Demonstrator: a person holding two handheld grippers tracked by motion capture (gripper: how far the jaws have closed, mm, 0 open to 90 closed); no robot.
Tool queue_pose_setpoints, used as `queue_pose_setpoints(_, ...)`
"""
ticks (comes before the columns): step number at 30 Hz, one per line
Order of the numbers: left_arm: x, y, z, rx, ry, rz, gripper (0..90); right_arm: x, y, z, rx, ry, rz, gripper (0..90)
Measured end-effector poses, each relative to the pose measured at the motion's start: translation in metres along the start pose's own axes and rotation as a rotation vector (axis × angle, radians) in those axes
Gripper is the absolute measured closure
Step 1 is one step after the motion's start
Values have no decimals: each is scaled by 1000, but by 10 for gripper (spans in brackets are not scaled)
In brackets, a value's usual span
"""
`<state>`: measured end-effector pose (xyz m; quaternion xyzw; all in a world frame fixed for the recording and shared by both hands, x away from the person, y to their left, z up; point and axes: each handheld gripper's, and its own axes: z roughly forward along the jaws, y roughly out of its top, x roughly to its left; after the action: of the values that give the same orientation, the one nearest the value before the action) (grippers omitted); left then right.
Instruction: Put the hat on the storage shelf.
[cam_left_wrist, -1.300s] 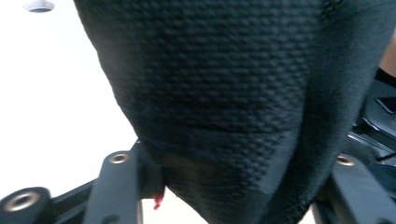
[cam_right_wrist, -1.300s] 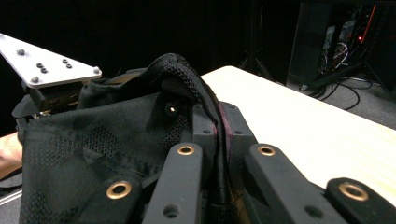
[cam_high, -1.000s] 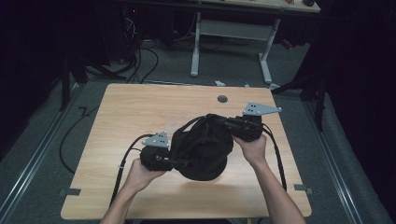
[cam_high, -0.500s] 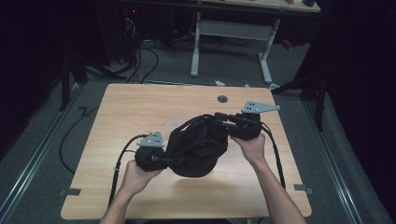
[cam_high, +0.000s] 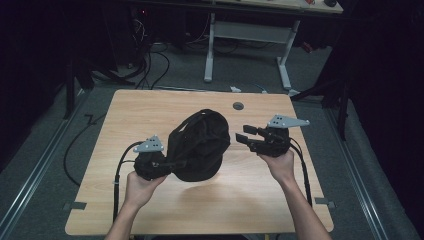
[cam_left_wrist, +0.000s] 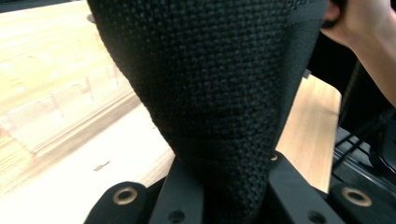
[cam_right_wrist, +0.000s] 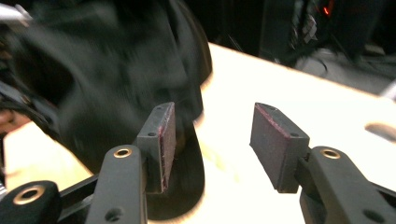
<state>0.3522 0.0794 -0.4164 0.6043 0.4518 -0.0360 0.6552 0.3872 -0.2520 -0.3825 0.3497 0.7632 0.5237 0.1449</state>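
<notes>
Left claw (cam_high: 167, 165) clamps black bag (cam_high: 197, 145) – pads hidden, right claw (cam_high: 246, 138) just opening, empty

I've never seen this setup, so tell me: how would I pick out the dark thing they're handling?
Find the light wooden table. Near its middle sits a black woven fabric bag, bunched into a rounded heap. The left gripper is clamped on its edge, while the right gripper stands open beside it, jaws having just been opening.
</notes>
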Motion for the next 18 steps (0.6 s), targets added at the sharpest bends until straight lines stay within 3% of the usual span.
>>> queue_pose_setpoints(1,1,1,0,-14,14,0,875,-4,-12,1,21,-23,26,504)
queue_pose_setpoints(2,1,1,0,-14,14,0,875,-4,-12,1,21,-23,26,504)
queue_pose_setpoints(3,2,3,0,-30,27,-4,875,-7,-25,1,39,-61,48,506)
queue_pose_setpoints(4,2,3,0,-30,27,-4,875,-7,-25,1,39,-61,48,506)
queue_pose_setpoints(5,2,5,0,-48,41,-8,875,-9,-37,2,63,-94,66,505)
queue_pose_setpoints(8,2,7,0,-66,54,-14,875,-11,-50,3,87,-125,74,505)
queue_pose_setpoints(9,2,10,-1,-83,64,-23,875,-13,-66,5,125,-160,86,505)
queue_pose_setpoints(11,2,12,-1,-94,70,-28,874,-14,-72,6,134,-169,86,504)
queue_pose_setpoints(13,3,16,-2,-125,88,-41,874,-16,-95,11,184,-221,91,497)
queue_pose_setpoints(14,3,16,-2,-125,88,-41,873,-16,-95,11,184,-221,91,497)
queue_pose_setpoints(15,4,19,-3,-138,96,-48,873,-19,-110,16,210,-259,94,496)
queue_pose_setpoints(18,6,24,-3,-155,115,-53,873,-23,-126,20,237,-301,114,492)
